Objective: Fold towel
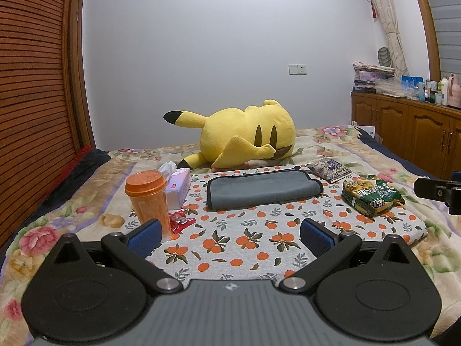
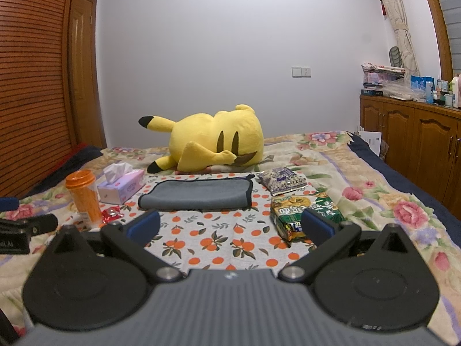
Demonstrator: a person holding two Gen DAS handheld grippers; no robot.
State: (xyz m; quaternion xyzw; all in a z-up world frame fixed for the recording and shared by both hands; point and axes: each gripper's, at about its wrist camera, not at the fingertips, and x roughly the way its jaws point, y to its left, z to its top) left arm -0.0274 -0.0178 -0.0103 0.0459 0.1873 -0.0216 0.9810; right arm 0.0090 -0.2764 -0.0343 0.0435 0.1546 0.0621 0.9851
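A grey towel (image 1: 263, 189) with dark edging lies folded in a flat rectangle on the orange-print cloth (image 1: 247, 242) on the bed; it also shows in the right wrist view (image 2: 198, 194). My left gripper (image 1: 230, 238) is open and empty, held back from the towel over the near part of the cloth. My right gripper (image 2: 230, 227) is open and empty, also short of the towel. The right gripper's side shows at the right edge of the left wrist view (image 1: 438, 191). Part of the left gripper shows at the left edge of the right wrist view (image 2: 26, 227).
An orange cup (image 1: 148, 199), a tissue box (image 1: 178, 187) and a red wrapper (image 1: 180, 222) stand left of the towel. A green snack pack (image 1: 373, 194) and a purple packet (image 1: 328, 168) lie to its right. A yellow plush toy (image 1: 245, 135) lies behind. Wooden cabinets (image 1: 403, 127) stand at right.
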